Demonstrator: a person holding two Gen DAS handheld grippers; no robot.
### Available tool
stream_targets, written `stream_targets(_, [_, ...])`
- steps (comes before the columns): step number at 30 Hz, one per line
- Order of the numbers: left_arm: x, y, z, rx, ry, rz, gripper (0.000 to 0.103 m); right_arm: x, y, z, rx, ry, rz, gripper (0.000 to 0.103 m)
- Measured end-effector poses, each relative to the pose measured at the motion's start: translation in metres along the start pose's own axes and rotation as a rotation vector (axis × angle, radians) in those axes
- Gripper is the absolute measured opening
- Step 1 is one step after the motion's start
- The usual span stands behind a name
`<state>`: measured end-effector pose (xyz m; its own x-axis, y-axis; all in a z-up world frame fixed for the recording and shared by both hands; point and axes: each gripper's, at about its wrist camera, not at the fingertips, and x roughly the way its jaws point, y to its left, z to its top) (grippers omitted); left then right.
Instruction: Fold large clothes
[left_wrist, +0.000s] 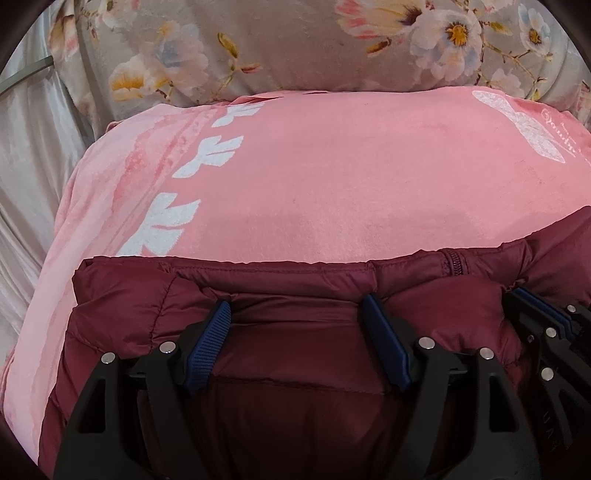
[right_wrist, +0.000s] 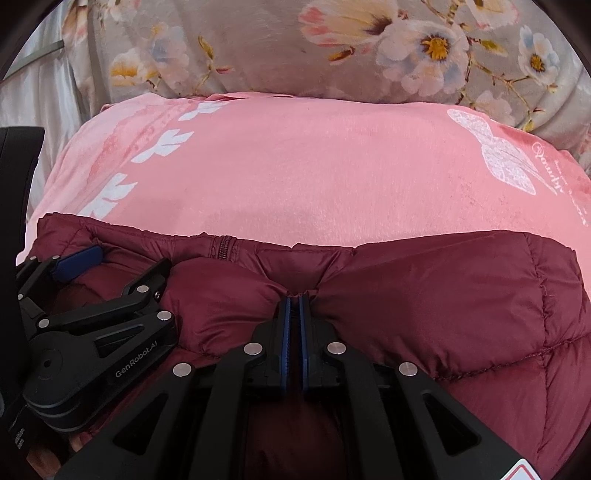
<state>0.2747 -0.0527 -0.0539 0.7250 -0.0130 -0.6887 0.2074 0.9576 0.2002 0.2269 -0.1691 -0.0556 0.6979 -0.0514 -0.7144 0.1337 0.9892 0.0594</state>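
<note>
1. Maroon puffer jacket (left_wrist: 295, 354) lies bunched on the pink blanket (left_wrist: 332, 177), near edge.
2. My right gripper (right_wrist: 294, 295) pinches a fold of it; left gripper (left_wrist: 295, 310) spread wide, fingers resting on fabric.
3. I'd close left on the hem, then lift both evenly.

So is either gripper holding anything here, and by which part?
The right gripper pinches the maroon puffer jacket by a bunched fold near its top edge. The left gripper is open, holding nothing.
</note>
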Motion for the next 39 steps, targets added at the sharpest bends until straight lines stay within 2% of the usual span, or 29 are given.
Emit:
stream_targets(4, [0.001, 0.001, 0.0, -0.01, 0.005, 0.016, 0.079, 0.0, 0.0, 0.0, 0.0, 0.002, -0.003, 0.003])
stream_targets(7, [-0.003, 0.01, -0.001, -0.038, 0.015, -0.023, 0.081, -0.002, -0.002, 0.001, 0.014, 0.014, 0.012, 0.003])
stream_targets(8, [-0.007, 0.017, -0.003, -0.057, 0.028, -0.04, 0.081, -0.008, -0.003, 0.0, 0.026, 0.024, 0.007, 0.004])
stream_targets(9, [-0.018, 0.027, -0.008, -0.086, 0.047, -0.066, 0.081, -0.023, -0.004, -0.004, 0.057, 0.027, 0.025, 0.012])
stream_targets(11, [-0.049, 0.052, -0.025, -0.145, 0.045, -0.132, 0.084, -0.056, -0.001, -0.016, 0.096, -0.003, 0.097, 0.016])
stream_targets(12, [-0.062, 0.061, -0.033, -0.168, 0.038, -0.139, 0.09, -0.067, 0.001, -0.021, 0.095, -0.008, 0.116, 0.016])
stream_targets(14, [-0.09, 0.089, -0.056, -0.225, 0.019, -0.144, 0.092, -0.092, 0.01, -0.036, 0.087, -0.034, 0.128, 0.016])
stream_targets(18, [-0.109, 0.131, -0.094, -0.323, 0.061, -0.164, 0.092, -0.114, 0.018, -0.059, 0.116, -0.04, 0.178, 0.016])
stream_targets(20, [-0.116, 0.146, -0.11, -0.353, 0.061, -0.143, 0.092, -0.119, 0.023, -0.069, 0.128, -0.029, 0.198, 0.016])
stream_targets(23, [-0.123, 0.165, -0.131, -0.402, 0.065, -0.082, 0.092, -0.114, 0.035, -0.08, 0.106, 0.0, 0.19, 0.016])
stream_targets(29, [-0.114, 0.205, -0.169, -0.652, 0.137, -0.175, 0.092, -0.097, 0.047, -0.096, 0.073, 0.011, 0.124, 0.016])
stream_targets(31, [-0.106, 0.209, -0.175, -0.696, 0.159, -0.231, 0.092, -0.095, 0.05, -0.098, 0.058, 0.0, 0.103, 0.016])
stream_targets(33, [-0.098, 0.207, -0.176, -0.712, 0.159, -0.256, 0.098, -0.094, 0.052, -0.1, 0.053, -0.016, 0.086, 0.016])
stream_targets(36, [-0.095, 0.191, -0.17, -0.669, 0.15, -0.242, 0.098, -0.093, 0.051, -0.101, 0.051, -0.02, 0.084, 0.016])
stream_targets(38, [-0.095, 0.184, -0.165, -0.669, 0.15, -0.289, 0.088, -0.093, 0.048, -0.101, 0.062, -0.019, 0.098, 0.016])
stream_targets(39, [-0.096, 0.18, -0.161, -0.666, 0.159, -0.311, 0.072, -0.095, 0.046, -0.101, 0.069, -0.019, 0.108, 0.016])
